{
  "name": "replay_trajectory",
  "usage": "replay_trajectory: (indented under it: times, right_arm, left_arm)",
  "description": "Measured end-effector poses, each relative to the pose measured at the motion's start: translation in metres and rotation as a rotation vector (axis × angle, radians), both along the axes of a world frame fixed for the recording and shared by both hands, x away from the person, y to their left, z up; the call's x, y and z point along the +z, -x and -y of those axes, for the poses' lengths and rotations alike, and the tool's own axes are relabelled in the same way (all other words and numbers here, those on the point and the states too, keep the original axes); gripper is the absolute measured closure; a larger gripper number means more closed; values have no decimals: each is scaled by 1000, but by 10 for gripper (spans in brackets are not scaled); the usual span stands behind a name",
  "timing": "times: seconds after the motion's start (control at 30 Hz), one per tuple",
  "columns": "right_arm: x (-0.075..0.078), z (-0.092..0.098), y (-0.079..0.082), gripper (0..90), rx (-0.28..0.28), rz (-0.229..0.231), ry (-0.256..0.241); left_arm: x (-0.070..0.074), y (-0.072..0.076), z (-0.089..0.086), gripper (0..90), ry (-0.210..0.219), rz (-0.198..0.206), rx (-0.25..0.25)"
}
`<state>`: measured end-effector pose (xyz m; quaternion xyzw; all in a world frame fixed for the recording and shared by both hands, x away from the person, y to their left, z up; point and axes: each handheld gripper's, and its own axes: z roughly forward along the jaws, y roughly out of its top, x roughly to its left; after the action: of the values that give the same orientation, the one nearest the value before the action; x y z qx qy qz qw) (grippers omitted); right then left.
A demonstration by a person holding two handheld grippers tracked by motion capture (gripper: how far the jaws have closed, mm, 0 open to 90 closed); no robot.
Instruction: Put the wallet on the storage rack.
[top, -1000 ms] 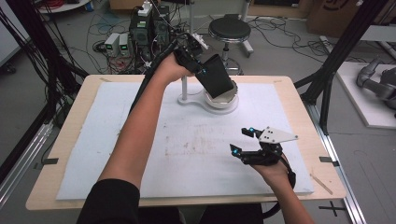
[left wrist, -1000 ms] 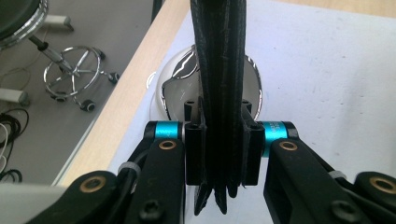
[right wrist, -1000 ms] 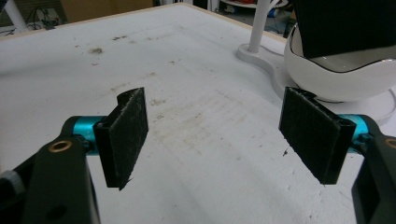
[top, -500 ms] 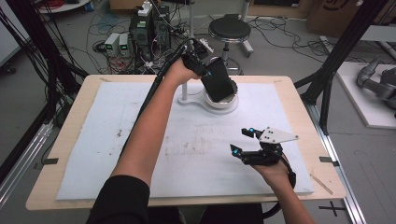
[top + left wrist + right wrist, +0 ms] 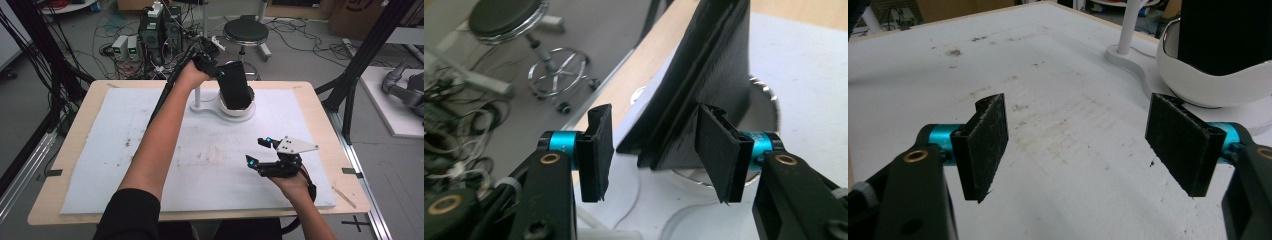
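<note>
No readable writing anywhere. Black wallet (image 5: pixel 235 86), flat and matte with layered edges, standing tilted in a white bowl (image 5: pixel 235 111) at the far middle of the surface (image 5: pixel 90 150), beside a white post (image 5: pixel 197 96) on a shared white base. Left gripper (image 5: pixel 651 150) reached far forward on an outstretched arm, fingers (image 5: pixel 596 150) spread apart on either side of the wallet's lower edge, gripping nothing; one finger close beside the wallet, contact unclear. Right gripper (image 5: pixel 256 151) resting low at the near right of the stained white mat (image 5: pixel 110 165), well apart from the bowl, fingers (image 5: pixel 985 142) wide open and empty.
</note>
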<state>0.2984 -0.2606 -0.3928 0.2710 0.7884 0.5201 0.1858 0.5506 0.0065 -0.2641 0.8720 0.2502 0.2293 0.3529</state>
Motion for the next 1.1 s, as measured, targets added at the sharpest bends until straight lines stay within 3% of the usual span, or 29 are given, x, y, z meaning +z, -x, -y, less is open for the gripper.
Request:
replay_trajectory:
  times: [0.23, 0.47, 0.67, 0.83, 1.0, 1.1]
  right_arm:
    - [0, 1, 0, 256, -3, -1, -6]
    - [0, 2, 0, 258, 0, -3, -8]
    - [0, 2, 0, 258, 3, -4, -10]
    - [-1, 1, -1, 258, -8, -15, -6]
    - [-4, 3, -3, 257, -17, -26, -6]
    - [-4, 4, -3, 257, -25, -36, -8]
  left_arm:
    - [2, 0, 4, 507, 28, 72, 49]
    - [-5, -3, 8, 491, 31, 55, 53]
    - [0, 6, 0, 454, 76, 55, 41]
    - [2, 25, -15, 403, 127, 40, -6]
    - [7, 57, -39, 371, 259, 37, -89]
    - [8, 79, -54, 346, 314, 31, -139]
